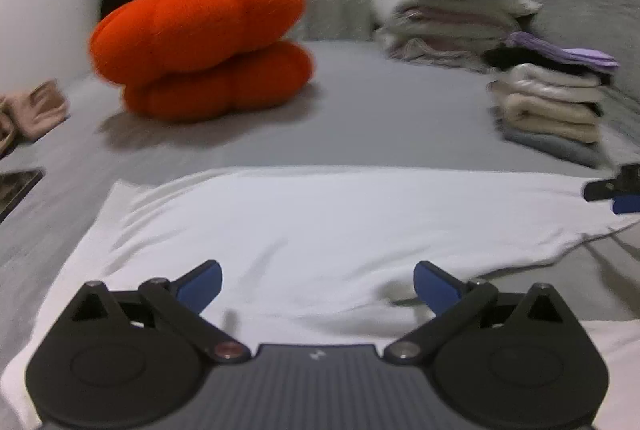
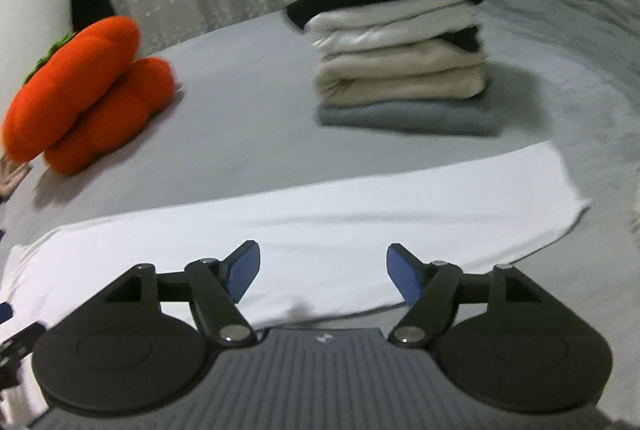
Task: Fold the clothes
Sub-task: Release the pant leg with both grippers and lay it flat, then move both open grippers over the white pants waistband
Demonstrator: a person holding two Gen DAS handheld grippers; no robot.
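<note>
A white garment lies flat on the grey bed sheet, folded into a long band with a straight far edge. My left gripper hovers over its near part, blue pads wide apart, nothing between them. In the right wrist view the same white garment stretches left to right, and my right gripper stands open above its near edge, empty. The right gripper's tip shows at the far right edge of the left wrist view.
An orange pumpkin-shaped cushion sits at the back left. Two stacks of folded clothes stand at the back right, the far one topped by a pink hat. A beige cloth lies at the left. A curtain hangs behind.
</note>
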